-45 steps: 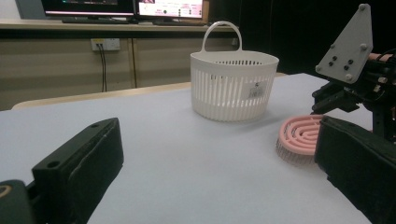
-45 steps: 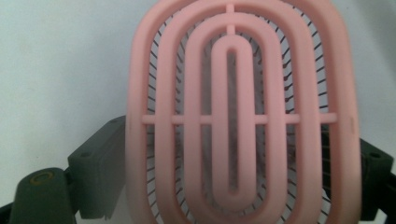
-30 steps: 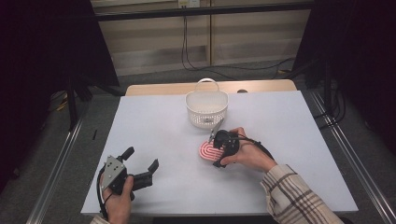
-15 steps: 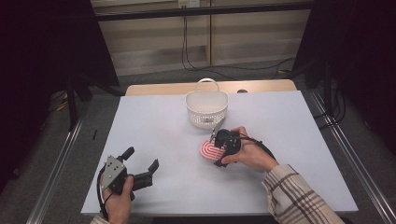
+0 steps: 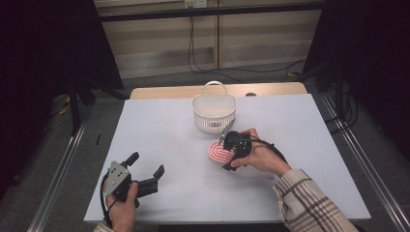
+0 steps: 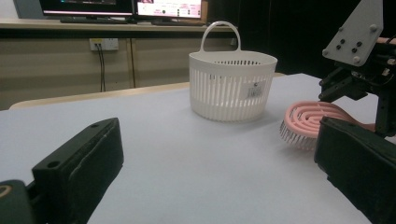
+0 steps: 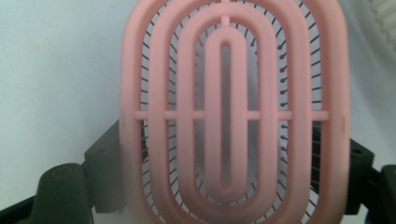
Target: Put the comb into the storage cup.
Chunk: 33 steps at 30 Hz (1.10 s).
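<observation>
— Two grippers, one pink brush: which hand has it?

— My left gripper (image 5: 145, 170) sits low at the near-left of the white table (image 5: 159, 125), jaws spread wide with nothing between them. From the left gripper view the pink brush (image 6: 312, 122) lies off to that hand's right, well apart. My right gripper (image 5: 229, 151) is the one on it: in the right gripper view its jaws stand fairly wide at either flank of the brush (image 7: 233, 116), and they appear to clamp the oval head across its short width, bristles facing down.

— Which way does the brush run?

— Its long axis points away from my right-hand fingers, along the jaws, roughly toward the far-left. The head tilts up off the table at one edge rather than lying flat.

— And what does the next move turn on?

— On the white slotted basket (image 5: 214, 113), I judge. It stands upright just beyond the brush, handle up, near but not touching. The right hand (image 5: 256, 155) is by far the nearer; a short lift and carry forward should bring the brush over the rim.

— The setting?

— Plain matte tabletop, a wooden edge (image 5: 169, 92) behind it, cables (image 5: 193, 53) down a pale wall, dark curtains on either side.
</observation>
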Each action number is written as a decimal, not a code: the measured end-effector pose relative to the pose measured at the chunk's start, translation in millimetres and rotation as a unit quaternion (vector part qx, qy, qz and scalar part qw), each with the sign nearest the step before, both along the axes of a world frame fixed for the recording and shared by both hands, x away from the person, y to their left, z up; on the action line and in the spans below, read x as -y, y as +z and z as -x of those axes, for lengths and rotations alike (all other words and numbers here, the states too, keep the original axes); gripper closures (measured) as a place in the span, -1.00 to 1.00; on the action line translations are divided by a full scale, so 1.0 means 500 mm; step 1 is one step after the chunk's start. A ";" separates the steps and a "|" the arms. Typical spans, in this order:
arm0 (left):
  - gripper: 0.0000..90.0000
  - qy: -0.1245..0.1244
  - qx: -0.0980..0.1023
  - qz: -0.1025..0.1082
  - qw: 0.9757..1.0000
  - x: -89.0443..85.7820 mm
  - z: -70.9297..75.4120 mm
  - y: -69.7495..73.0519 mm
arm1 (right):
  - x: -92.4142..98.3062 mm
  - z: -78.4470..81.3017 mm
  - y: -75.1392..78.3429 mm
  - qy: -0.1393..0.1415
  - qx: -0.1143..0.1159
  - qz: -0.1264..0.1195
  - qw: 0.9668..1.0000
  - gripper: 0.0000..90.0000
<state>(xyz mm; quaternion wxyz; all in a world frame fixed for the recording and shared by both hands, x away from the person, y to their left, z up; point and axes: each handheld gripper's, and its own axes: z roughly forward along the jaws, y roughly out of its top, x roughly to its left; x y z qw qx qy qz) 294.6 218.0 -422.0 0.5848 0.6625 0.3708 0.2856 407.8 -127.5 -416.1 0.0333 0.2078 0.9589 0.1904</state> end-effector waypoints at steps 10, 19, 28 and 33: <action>-0.97 -0.001 -0.001 0.000 1.000 0.000 0.000 0.000 | 0.002 0.000 0.004 -0.001 0.002 0.004 1.000 -0.55; -0.97 -0.001 -0.002 0.002 1.000 0.001 0.000 -0.001 | 0.014 0.002 0.022 -0.009 0.006 -0.010 1.000 -0.55; -0.97 -0.001 -0.002 0.003 1.000 0.001 0.000 -0.001 | 0.018 0.004 0.032 -0.017 0.013 -0.018 1.000 -0.55; -0.97 -0.001 -0.002 0.001 1.000 0.001 0.000 -0.001 | 0.021 0.007 0.040 -0.019 0.018 -0.025 0.999 -0.55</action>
